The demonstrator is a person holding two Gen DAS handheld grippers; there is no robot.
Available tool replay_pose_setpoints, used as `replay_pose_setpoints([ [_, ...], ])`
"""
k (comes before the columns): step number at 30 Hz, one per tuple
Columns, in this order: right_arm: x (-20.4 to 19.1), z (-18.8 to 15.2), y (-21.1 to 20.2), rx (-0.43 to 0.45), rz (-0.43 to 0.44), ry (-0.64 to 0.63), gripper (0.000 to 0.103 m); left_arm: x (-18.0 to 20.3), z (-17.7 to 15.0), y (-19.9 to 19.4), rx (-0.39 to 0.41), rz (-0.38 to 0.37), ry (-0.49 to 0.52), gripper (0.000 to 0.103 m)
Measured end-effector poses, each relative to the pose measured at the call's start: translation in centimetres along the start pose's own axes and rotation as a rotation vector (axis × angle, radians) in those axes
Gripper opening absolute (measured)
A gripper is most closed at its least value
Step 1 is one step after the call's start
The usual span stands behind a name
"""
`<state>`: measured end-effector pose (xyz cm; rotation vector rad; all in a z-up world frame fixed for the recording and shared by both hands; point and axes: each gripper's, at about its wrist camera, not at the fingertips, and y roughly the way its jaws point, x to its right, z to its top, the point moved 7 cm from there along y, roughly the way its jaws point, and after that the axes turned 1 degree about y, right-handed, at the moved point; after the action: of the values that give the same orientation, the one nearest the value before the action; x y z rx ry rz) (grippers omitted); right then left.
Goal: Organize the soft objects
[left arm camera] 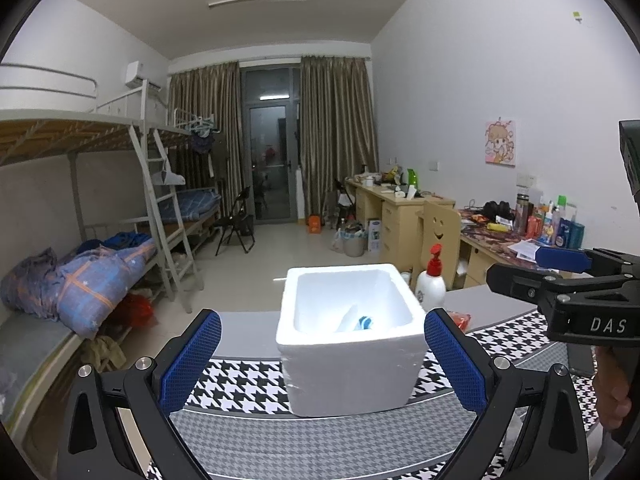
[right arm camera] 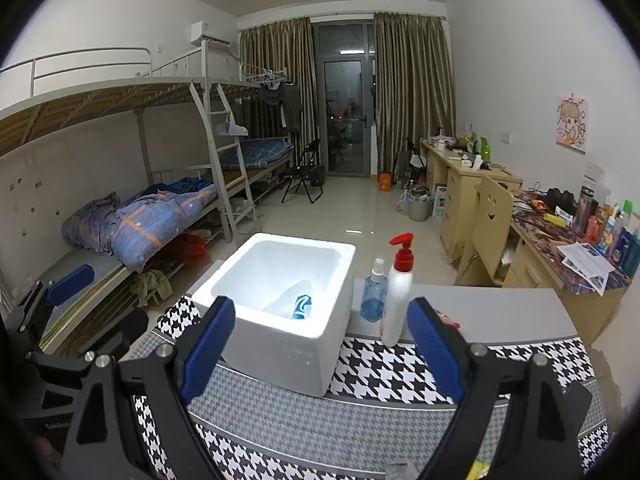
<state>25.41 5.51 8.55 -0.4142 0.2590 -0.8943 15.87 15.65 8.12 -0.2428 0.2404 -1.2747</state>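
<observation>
Counter (left arm camera: pixel 256 432) under a houndstooth cloth, carrying a white foam box (left arm camera: pixel 348 344) straight ahead of both tools. Left gripper (left arm camera: pixel 322 360) spread wide and empty, fingers (left arm camera: pixel 192 360) flanking the box; right gripper (right arm camera: pixel 320 350) likewise wide and empty, box ahead and slightly left. Inside the box, toward its far right corner, a blue-and-white soft item (right arm camera: pixel 302 306), apparently nearer the left gripper.

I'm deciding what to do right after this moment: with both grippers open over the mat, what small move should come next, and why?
Probably swing the right gripper toward the red packet behind the white pump bottle. Both it and the left gripper are open and hold nothing, and the foam box already has something blue and white inside.
</observation>
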Motion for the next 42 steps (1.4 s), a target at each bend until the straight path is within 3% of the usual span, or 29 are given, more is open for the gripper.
replay_pose_setpoints([
  [23,2.8,-4.0,-6.3,0.047,-0.089,0.018,0.092,3.5,-2.0,-3.5,0.026,-0.1,-0.001,0.102],
  [42,5.8,-8.0,-7.7,0.041,-0.156,0.049,0.092,7.4,-4.6,-4.7,0.042,-0.159,0.024,0.102],
])
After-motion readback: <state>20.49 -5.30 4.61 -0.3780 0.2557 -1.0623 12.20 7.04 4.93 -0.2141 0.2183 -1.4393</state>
